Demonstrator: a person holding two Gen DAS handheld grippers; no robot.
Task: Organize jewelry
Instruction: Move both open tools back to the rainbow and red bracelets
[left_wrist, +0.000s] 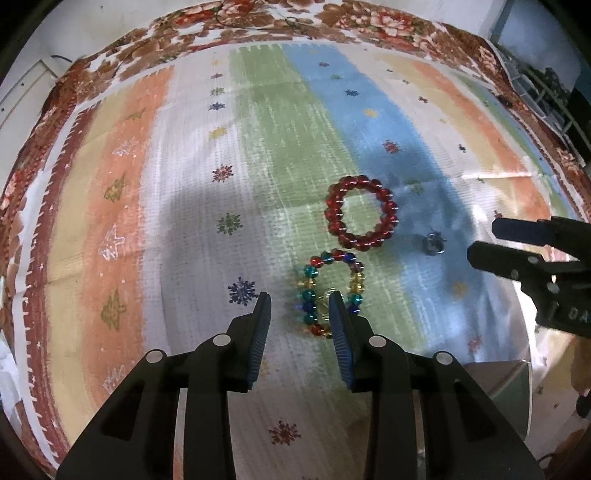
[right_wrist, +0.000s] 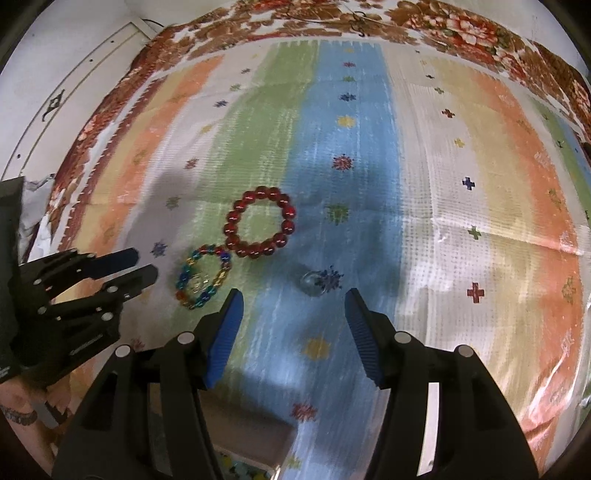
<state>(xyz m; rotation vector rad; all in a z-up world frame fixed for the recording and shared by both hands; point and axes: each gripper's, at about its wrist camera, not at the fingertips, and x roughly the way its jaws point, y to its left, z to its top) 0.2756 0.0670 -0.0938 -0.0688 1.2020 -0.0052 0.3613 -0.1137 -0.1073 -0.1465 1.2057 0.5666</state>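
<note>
My left gripper (left_wrist: 299, 299) hangs open-jawed beside the multicoloured glass-bead bracelet (left_wrist: 330, 293); my right gripper (right_wrist: 293, 295), open-jawed too, holds nothing above the small silver ring (right_wrist: 312, 282).

The cloth (left_wrist: 184, 221) had orange, white, green and blue stripes with little stars and a brown flower edge. One bracelet (left_wrist: 361, 212) was red. The other bracelet (left_wrist: 332, 291) had many colours.

We see soft, dim-ish light; broad grey shadows across cloth (left_wrist: 207, 206); strong fisheye bending at rims; slight blur, black corners.
</note>
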